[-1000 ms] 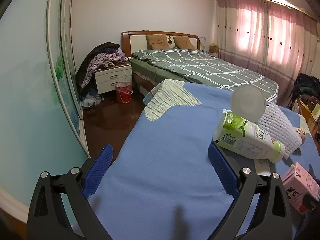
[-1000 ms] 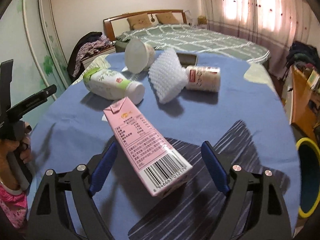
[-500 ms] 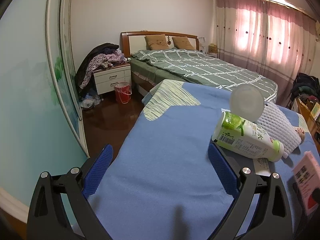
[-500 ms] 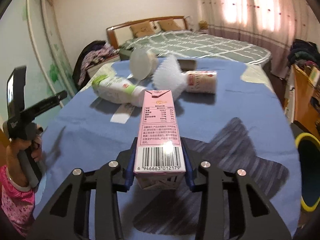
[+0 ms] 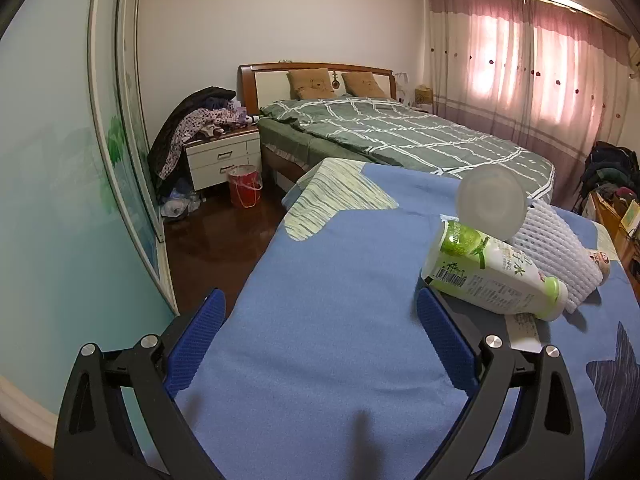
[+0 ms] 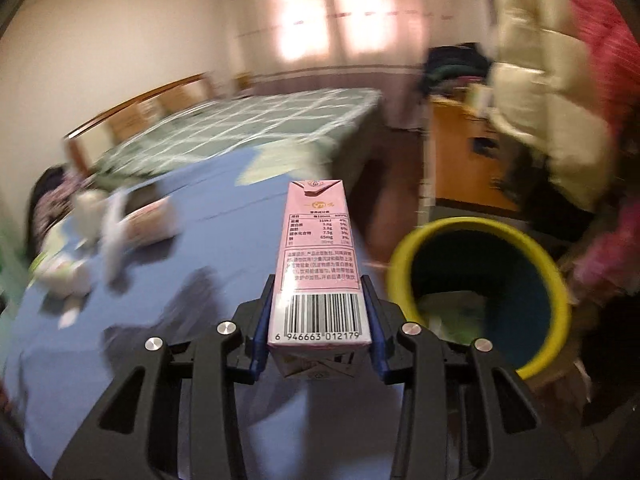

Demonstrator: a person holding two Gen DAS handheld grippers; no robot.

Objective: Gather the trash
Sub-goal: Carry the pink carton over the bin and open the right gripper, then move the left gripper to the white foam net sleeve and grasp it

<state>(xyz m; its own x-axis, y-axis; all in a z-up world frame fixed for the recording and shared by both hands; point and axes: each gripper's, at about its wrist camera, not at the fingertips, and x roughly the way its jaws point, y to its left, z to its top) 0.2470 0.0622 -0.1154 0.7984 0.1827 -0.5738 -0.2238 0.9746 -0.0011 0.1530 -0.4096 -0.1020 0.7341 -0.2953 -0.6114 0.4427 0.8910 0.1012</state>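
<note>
Right gripper (image 6: 318,320) clamps pink carton (image 6: 316,264) nr bin (image 6: 478,296), not dropped yet; left gripper (image 5: 320,340) open, empty; green bottle (image 5: 492,276), cup (image 5: 492,204), foam net (image 5: 560,256) left at table's (image 5: 320,300) far right edge.

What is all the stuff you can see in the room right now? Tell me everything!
milk carton: 1, pink, clamped in the right gripper
bin: 1, yellow rim, dark inside, on the floor beside the blue cloth
drink bottle: 1, white and green, lying on the blue cloth
plastic cup: 1, clear, behind the bottle
foam net: 1, white, beside the bottle
blue cloth: 1, covers the surface
bed: 1, green checked cover
nightstand: 1, white, clothes piled on top
bucket: 1, red, on the floor
curtains: pink, at the window
left gripper: 1, black, blue pads, open
right gripper: 1, black, shut on the carton
</note>
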